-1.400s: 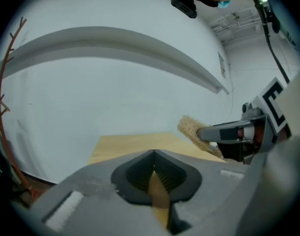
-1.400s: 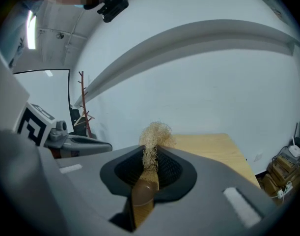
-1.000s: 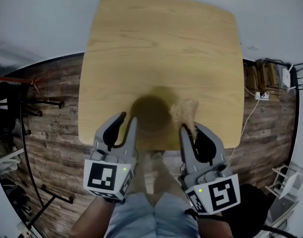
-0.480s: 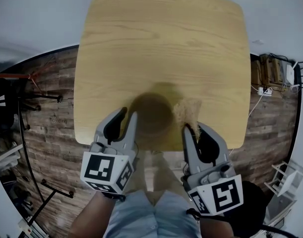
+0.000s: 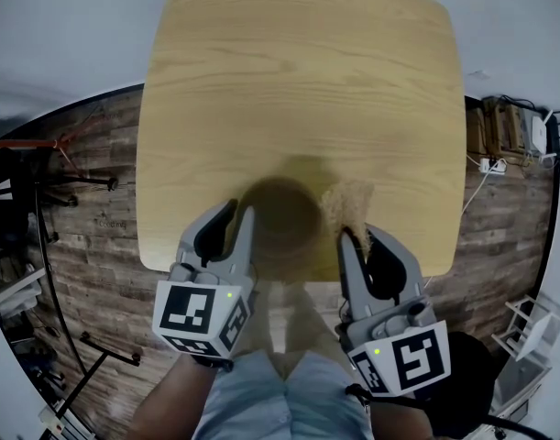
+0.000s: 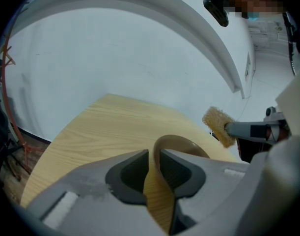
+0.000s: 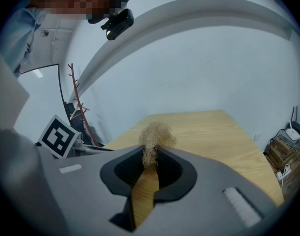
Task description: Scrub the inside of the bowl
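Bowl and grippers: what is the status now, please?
Left gripper shut on bowl rim. Right gripper shut on fibrous scrubber, held beside the bowl, not inside yet. Nothing blocking the bowl's opening.

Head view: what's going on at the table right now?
A person is working with two handheld grippers at the near edge of the wooden table. The left gripper is clamped on the rim of the brown bowl, holding it steady. The right gripper pinches a fibrous scrubber, which sits just to the right of the bowl, outside it. The scrubber has not yet gone into the bowl.
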